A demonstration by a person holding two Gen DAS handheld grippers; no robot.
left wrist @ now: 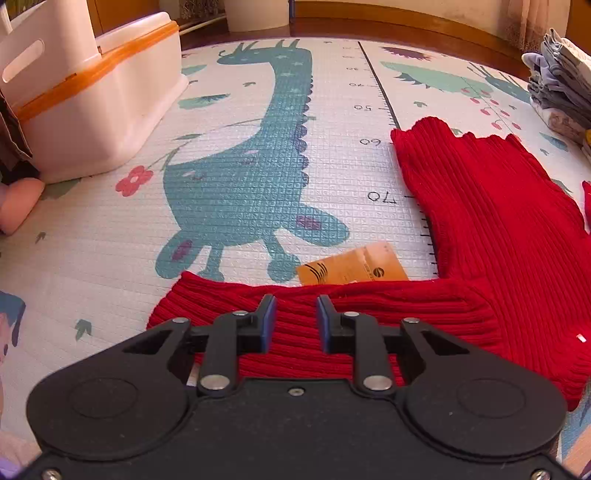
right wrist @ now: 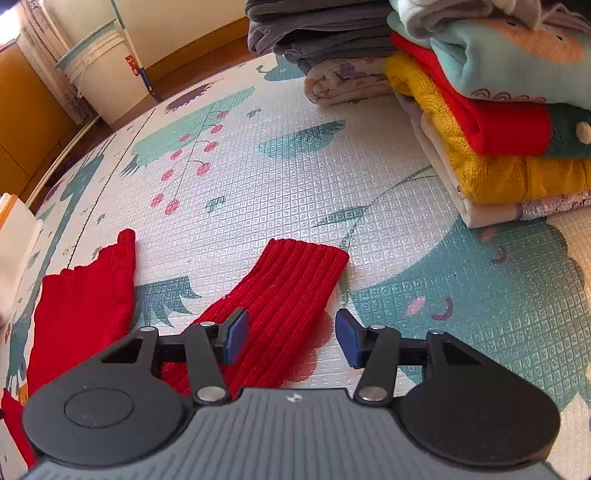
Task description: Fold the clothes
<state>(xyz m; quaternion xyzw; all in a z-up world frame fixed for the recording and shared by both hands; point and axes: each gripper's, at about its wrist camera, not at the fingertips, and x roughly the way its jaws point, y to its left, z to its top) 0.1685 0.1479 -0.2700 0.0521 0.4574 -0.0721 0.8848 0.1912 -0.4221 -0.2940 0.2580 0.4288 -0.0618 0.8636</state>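
A red ribbed sweater lies spread flat on the patterned play mat. In the left wrist view one sleeve stretches out to the left, and my left gripper hovers open just above it, nothing between its blue pads. An orange tag peeks out beyond that sleeve. In the right wrist view the other sleeve points away across the mat, and my right gripper stands wide open over its near part. The sweater's body shows at the left.
A white bin with an orange rim stands at the back left. Stacks of folded clothes rise at the right, with grey ones behind. A white bucket stands by the wall. Bare mat lies between sleeve and stacks.
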